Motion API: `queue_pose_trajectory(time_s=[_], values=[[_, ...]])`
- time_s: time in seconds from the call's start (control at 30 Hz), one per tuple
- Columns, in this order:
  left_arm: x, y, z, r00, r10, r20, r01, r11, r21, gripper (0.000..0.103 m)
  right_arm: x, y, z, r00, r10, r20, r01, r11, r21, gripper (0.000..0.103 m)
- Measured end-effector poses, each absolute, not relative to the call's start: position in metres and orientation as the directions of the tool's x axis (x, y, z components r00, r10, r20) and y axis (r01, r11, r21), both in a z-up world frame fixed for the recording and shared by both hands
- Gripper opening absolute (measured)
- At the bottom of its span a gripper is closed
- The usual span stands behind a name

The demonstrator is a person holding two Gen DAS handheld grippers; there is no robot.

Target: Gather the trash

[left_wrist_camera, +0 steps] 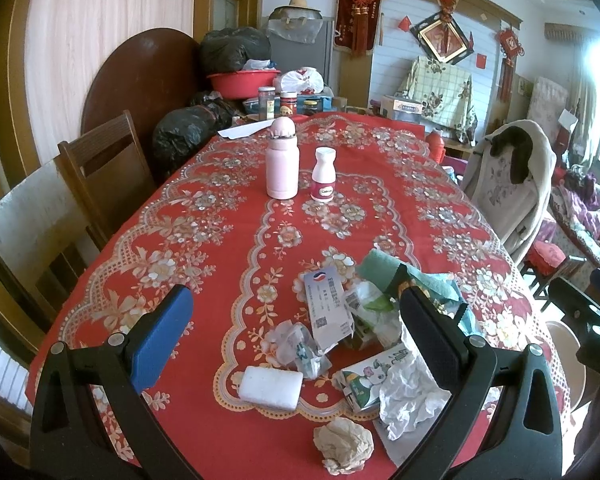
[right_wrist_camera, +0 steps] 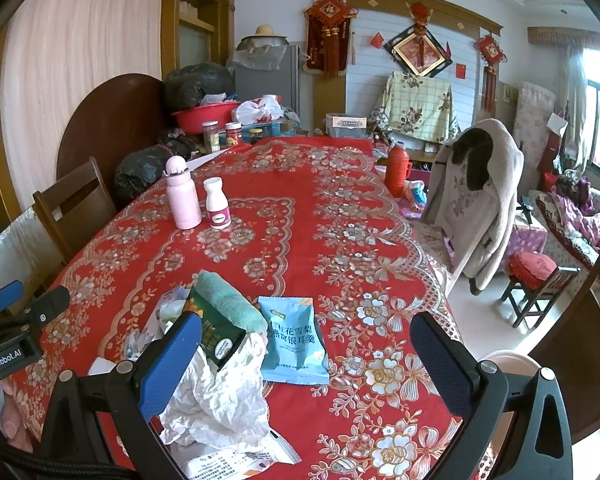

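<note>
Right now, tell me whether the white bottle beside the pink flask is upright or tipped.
Upright. The white bottle stands on its base on the tablecloth with its cap on top, just right of the pink flask.

Bare tablecloth (right_wrist_camera: pixel 300 240) between trash pile (left_wrist_camera: pixel 360 328) and upright pink bottle (left_wrist_camera: pixel 282 164).

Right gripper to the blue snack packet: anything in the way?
Nothing visible. The blue snack packet lies flat between the open right gripper's fingers; crumpled white paper and a dark green box sit just left.
</note>
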State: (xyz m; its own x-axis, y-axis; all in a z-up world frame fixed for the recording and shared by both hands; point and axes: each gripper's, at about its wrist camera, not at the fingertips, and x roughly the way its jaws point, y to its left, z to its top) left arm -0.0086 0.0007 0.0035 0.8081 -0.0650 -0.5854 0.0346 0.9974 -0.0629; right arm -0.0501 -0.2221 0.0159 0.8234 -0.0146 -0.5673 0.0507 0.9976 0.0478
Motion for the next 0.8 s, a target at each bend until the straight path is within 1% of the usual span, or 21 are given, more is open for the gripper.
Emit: queue_pose_trajectory(time_s=[0.37, 0.6, 0.8], values=[[-0.016, -0.003, -0.002, 0.800, -0.058, -0.597, 0.030, 0.998, -0.056, 0.103, -0.052, -0.220, 0.016, 0.815, -0.013, -0.580, 0.043, 0.998, 0.037, 0.103], [-0.019, -0.001, -0.002, 0.793, -0.074, -0.605, 0.029, 0.996, -0.084, 0.103, -0.052, -0.222, 0.015, 0.804, -0.002, -0.595, 0.039, 0.998, 0.050, 0.103], [-0.020, 0.000, -0.002, 0.792, -0.071, -0.606, 0.027, 0.996, -0.081, 0.103, -0.054, -0.221, 0.014, 0.804, -0.003, -0.594, 0.038, 0.998, 0.046, 0.103]])
